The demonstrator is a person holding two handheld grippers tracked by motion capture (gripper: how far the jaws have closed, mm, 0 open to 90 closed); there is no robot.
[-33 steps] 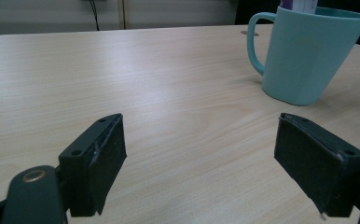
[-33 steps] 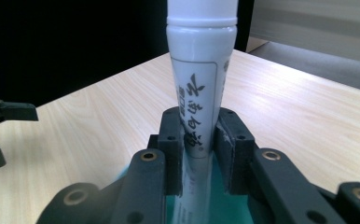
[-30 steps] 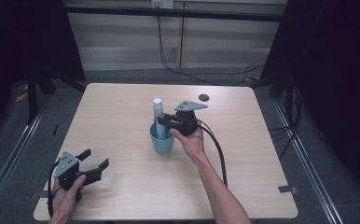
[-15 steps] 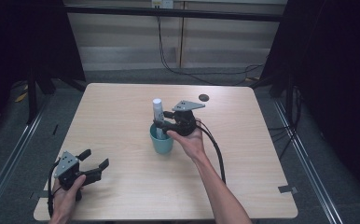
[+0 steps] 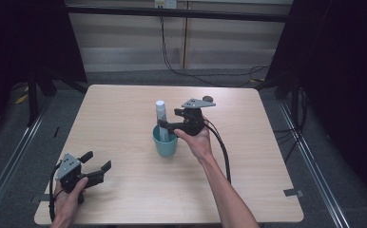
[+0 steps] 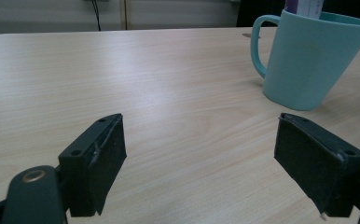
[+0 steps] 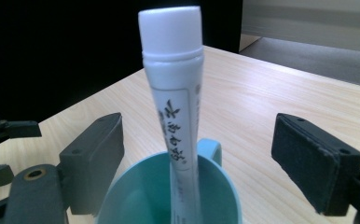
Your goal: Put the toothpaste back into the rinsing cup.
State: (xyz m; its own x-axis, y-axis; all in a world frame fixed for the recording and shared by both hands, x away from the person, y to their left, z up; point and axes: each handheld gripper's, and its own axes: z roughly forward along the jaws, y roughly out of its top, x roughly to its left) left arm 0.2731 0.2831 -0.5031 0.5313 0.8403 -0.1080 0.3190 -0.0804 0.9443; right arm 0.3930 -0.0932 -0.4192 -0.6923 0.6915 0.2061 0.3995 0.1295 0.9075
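1. Opening within the last second, the right gripper (image 5: 168,125) now stands with its jaws spread wide on either side of the white tube (image 5: 161,118), pads clear of it; earlier they pinched it.
2. Its own view reads printed lettering on the tube (image 7: 176,126), standing cap-up and leaning in the teal mug (image 7: 136,196).
3. From above, the mug (image 5: 164,143) sits mid-table (image 5: 124,109).
4. Near the front-left corner, the left gripper (image 5: 95,166) rests released, jaws apart on nothing; its view shows the mug's handle (image 6: 257,44).
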